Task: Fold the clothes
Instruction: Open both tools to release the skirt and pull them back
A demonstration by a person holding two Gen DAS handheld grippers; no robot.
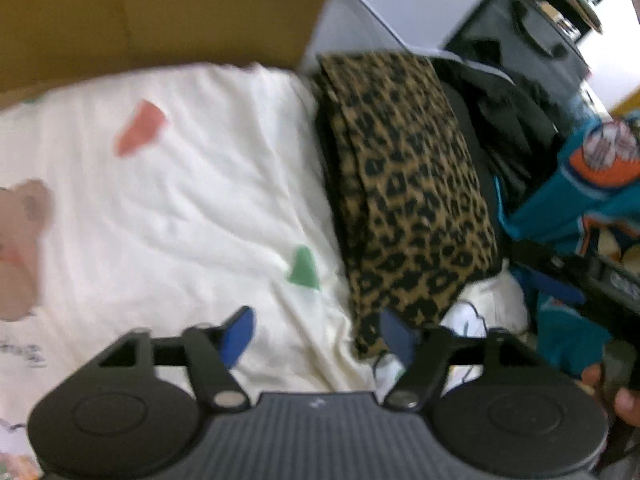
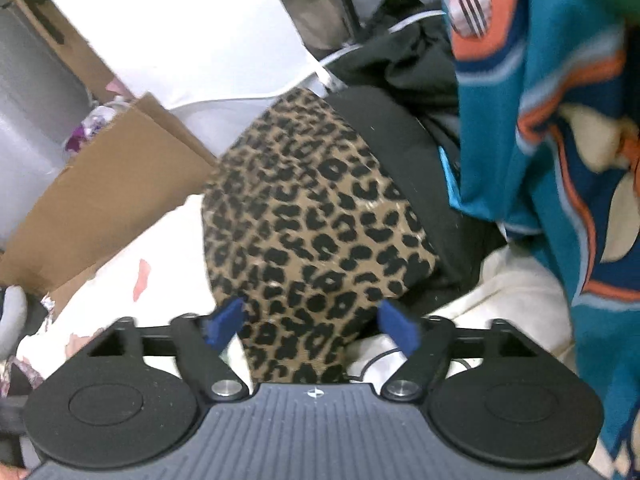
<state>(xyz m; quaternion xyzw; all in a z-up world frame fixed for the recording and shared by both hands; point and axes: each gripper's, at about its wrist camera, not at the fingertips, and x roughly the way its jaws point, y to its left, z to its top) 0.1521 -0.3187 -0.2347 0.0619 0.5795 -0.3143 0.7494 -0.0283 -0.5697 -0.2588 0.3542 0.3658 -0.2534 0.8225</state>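
Observation:
A folded leopard-print garment [image 1: 404, 184] lies on a pile of clothes, next to a cream garment [image 1: 180, 200] with coloured shapes and a bear print. My left gripper [image 1: 316, 332] is open and empty, low over the cream garment near the leopard piece's near end. In the right wrist view the leopard-print garment [image 2: 316, 224] lies straight ahead. My right gripper [image 2: 312, 320] is open and empty, its blue fingers either side of the garment's near end. A teal and orange jersey [image 2: 560, 140] hangs at the right; it also shows in the left wrist view [image 1: 592, 184].
Black clothing [image 1: 508, 112] lies behind the leopard piece, also seen in the right wrist view [image 2: 404, 80]. A brown cardboard box [image 1: 160, 12] stands behind the cream garment and at the left of the right wrist view [image 2: 108, 188]. A dark bin [image 1: 532, 28] stands at the back right.

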